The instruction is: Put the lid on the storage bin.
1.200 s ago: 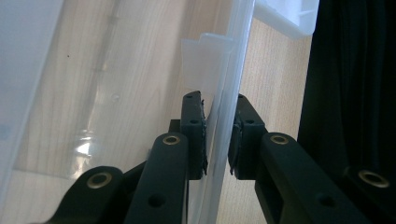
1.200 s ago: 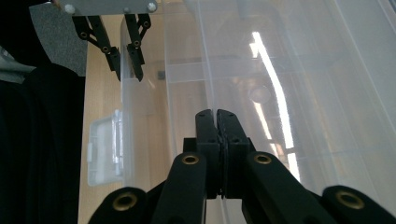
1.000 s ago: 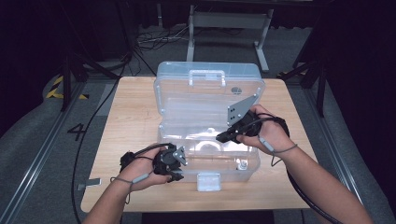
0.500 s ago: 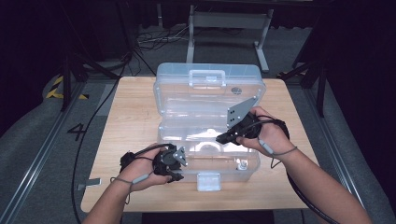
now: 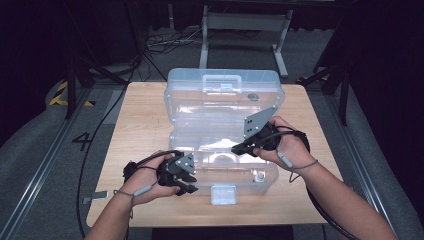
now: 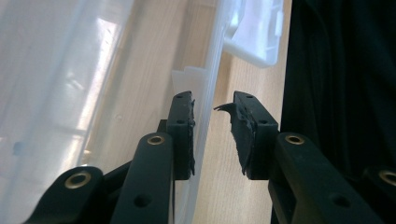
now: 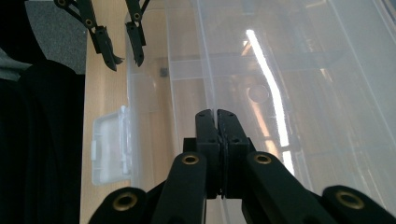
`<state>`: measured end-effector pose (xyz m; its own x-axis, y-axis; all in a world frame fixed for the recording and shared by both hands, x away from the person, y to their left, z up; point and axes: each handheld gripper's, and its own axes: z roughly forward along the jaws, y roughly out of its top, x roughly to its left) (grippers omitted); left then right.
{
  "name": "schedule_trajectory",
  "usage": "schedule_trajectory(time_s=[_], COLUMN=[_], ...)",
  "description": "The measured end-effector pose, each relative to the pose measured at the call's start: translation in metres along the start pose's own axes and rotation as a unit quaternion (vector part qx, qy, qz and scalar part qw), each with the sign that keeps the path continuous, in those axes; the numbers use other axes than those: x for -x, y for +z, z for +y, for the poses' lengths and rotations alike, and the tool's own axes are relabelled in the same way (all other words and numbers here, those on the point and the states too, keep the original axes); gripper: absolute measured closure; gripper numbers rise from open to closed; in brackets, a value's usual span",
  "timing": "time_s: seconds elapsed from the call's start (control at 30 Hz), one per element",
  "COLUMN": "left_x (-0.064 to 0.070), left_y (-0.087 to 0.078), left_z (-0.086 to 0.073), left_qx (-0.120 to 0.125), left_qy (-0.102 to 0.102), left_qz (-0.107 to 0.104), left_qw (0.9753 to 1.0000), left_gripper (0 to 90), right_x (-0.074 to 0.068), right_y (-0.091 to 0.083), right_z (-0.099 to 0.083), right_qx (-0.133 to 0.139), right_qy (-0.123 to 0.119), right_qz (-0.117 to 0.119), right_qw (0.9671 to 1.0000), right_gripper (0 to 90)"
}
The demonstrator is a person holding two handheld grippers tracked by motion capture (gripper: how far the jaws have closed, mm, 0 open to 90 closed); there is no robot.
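- One clear plastic box point(image 5: 222, 130) lies at the centre of the high view on the wooden surface point(image 5: 140, 125), its lid standing open toward the top of the frame, handle uppermost
- The right gripper point(image 5: 239, 148), right of centre in the high view, has its jaws pressed together on a thin clear edge inside the box, most likely the rim of an inner tray point(image 7: 212, 93); I judge the pinch is there to lift or steady that piece
- The left gripper point(image 5: 192, 181), lower left of centre, has its jaws parted with the box's front wall point(image 6: 205, 112) running between them, one jaw against the plastic, the other clear of it; probably placed to brace the base
- One white latch point(image 5: 223, 194) hangs at the front wall, bottom centre
- Count: one box, one latch, two grippers, two hands; small dark items inside the box are too blurred to count
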<state>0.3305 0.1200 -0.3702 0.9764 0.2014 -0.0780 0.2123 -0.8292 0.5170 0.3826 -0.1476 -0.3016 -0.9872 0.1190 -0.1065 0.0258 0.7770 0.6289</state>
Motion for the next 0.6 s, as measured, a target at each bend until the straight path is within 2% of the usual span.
schedule_trajectory(time_s=[0.03, 0.1, 0.17, 0.3, 0.37, 0.47, 0.6], left_x=[0.000, 0.001, 0.001, 0.000, 0.001, 0.003, 0.002], left_y=[-0.003, -0.006, -0.012, -0.021, -0.033, -0.039, -0.045], left_z=[0.000, -0.001, -0.002, -0.004, -0.005, -0.004, -0.004], left_qx=[0.011, 0.015, 0.031, 0.050, 0.073, 0.072, 0.083], left_qy=[-0.002, -0.006, -0.009, -0.014, -0.020, -0.030, -0.037], left_qz=[-0.007, -0.008, -0.015, -0.017, -0.025, -0.011, -0.014], left_qw=[0.9999, 0.9998, 0.9994, 0.9985, 0.9968, 0.9969, 0.9957], left_gripper=[71.1, 70.1, 67.7, 67.2, 66.5, 64.1, 65.8], right_x=[0.000, 0.000, -0.001, -0.001, -0.002, -0.003, -0.004], right_y=[0.000, 0.000, 0.000, 0.000, 0.001, 0.001, 0.001], right_z=[0.000, 0.000, -0.001, -0.001, -0.002, -0.002, -0.003], right_qx=[0.000, 0.001, 0.004, 0.005, 0.005, 0.006, 0.006], right_qy=[0.000, 0.001, 0.001, 0.001, 0.001, 0.003, 0.000], right_qz=[0.000, 0.000, 0.000, 0.000, 0.001, 0.000, 0.000], right_qw=[1.0000, 1.0000, 1.0000, 1.0000, 1.0000, 1.0000, 1.0000], right_gripper=[89.3, 89.3, 89.3, 89.3, 89.3, 89.3, 89.1])
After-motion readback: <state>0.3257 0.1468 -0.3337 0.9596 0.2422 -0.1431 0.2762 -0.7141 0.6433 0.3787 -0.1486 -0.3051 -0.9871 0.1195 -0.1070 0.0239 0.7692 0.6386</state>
